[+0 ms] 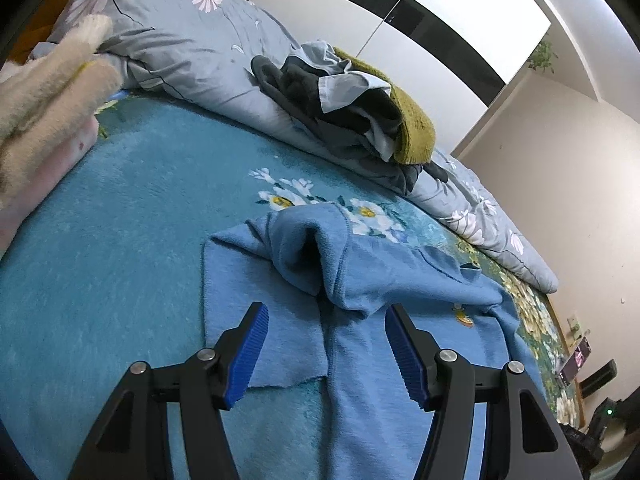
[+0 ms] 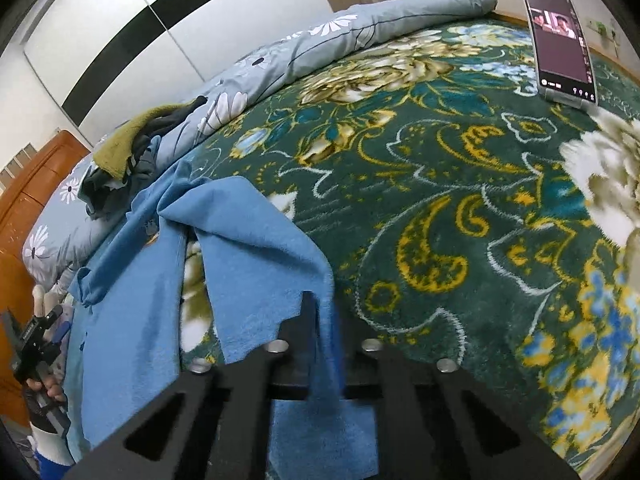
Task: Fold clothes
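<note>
A light blue fleece garment (image 1: pixel 404 280) lies rumpled on the bed's floral blanket (image 1: pixel 120 240). My left gripper (image 1: pixel 327 308) hovers just above its near part, open, its blue pads (image 1: pixel 250 352) apart with cloth below them but none pinched. In the right wrist view the same blue garment (image 2: pixel 256 248) is lifted at one corner. There my right gripper (image 2: pixel 324 312) is shut on the garment's edge, and the cloth drapes down between the black fingers (image 2: pixel 306 320) and hides the tips. The left gripper (image 2: pixel 36 344) shows at the far left of that view, held by a hand (image 2: pixel 48 390).
A heap of dark, pale blue and olive clothes (image 1: pixel 352 96) rests on a rolled grey flowered quilt (image 1: pixel 180 40) along the far side. Folded plush items (image 1: pixel 48 92) sit at the left. A phone (image 2: pixel 560 44) stands propped on the dark green blanket (image 2: pixel 440 200). A white and black wardrobe (image 1: pixel 440 20) lies behind.
</note>
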